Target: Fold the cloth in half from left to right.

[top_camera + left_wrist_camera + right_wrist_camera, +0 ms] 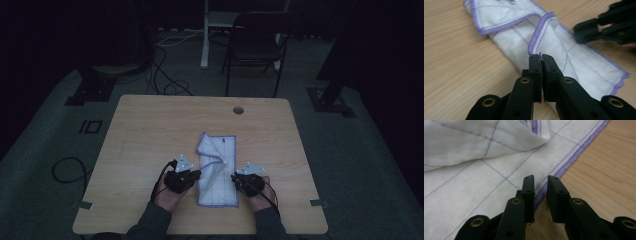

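1. Your left gripper point(541, 57) has its jaws pinched on the purple-hemmed edge of the white quilted cloth point(217, 170), which lies on the light wooden desk point(150, 130); a fold rises just ahead of those jaws.
2. Your right gripper point(541, 181) stands with jaws narrowly apart, straddling the cloth's hem without pressing it.
3. The left grip catches only a sliver of hem at the jaw tips; a quick pull could let it slip free.
4. If you lift left while the right side is unheld, the cloth may drag and bunch instead of folding squarely.
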A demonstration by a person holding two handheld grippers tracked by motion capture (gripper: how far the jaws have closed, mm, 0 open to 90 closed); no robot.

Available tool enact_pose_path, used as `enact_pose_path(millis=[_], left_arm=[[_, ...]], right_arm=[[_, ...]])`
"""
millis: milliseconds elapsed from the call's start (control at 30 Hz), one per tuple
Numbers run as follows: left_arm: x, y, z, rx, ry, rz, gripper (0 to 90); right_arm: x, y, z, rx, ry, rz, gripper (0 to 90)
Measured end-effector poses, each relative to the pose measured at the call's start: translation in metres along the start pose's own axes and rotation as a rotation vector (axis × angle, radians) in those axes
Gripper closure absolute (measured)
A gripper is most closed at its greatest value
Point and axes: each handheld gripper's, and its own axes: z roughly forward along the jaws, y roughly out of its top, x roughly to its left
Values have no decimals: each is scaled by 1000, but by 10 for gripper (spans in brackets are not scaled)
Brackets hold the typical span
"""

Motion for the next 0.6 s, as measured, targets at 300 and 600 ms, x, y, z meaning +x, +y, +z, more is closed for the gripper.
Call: enact_pose_path(millis=[300,600], left_arm=[[-33,9,8,-2,-91,75,874],[-68,16,23,14,-194,140,873]], right_arm=[[-16,-1,-10,-30,-62,55,773],[-26,-3,-15,-46,-90,94,774]])
